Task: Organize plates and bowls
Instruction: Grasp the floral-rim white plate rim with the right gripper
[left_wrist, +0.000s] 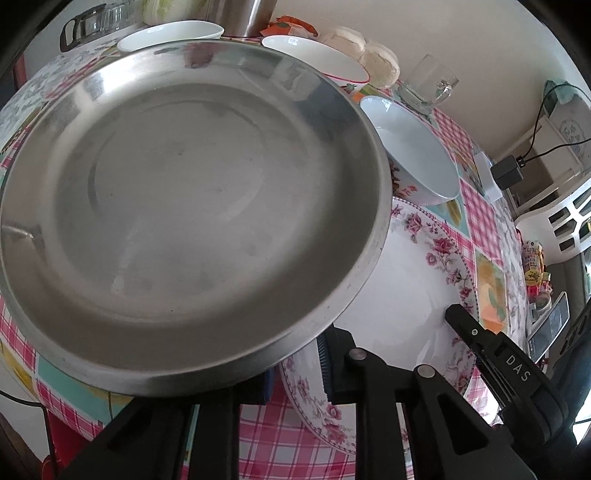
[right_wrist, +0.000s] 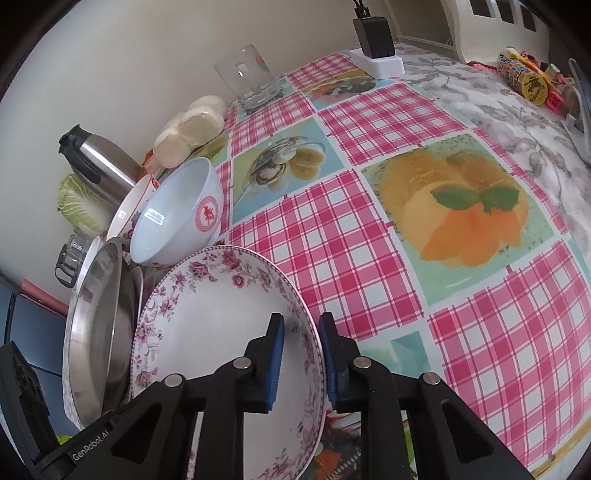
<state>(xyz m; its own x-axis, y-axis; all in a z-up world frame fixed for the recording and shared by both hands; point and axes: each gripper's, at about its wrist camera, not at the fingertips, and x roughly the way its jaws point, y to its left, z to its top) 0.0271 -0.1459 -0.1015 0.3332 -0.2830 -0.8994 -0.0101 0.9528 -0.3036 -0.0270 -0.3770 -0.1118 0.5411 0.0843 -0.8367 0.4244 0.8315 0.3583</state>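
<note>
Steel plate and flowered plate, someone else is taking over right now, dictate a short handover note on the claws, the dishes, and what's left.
Left claw: shut on the near rim of the round stainless steel plate, which sits partly over the flowered plate.
Right claw: shut on the rim of the white plate with pink flower border.
Blue-white bowl with red emblem and red-rimmed white bowl stand behind the plates; another plain white bowl is farther back.
Done: both plates gripped.
Left: stack plates together, gather bowls.

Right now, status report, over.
Left hand-held gripper clamps steel plate rim. Right hand-held gripper clamps floral plate rim. Bowls crowd behind.
</note>
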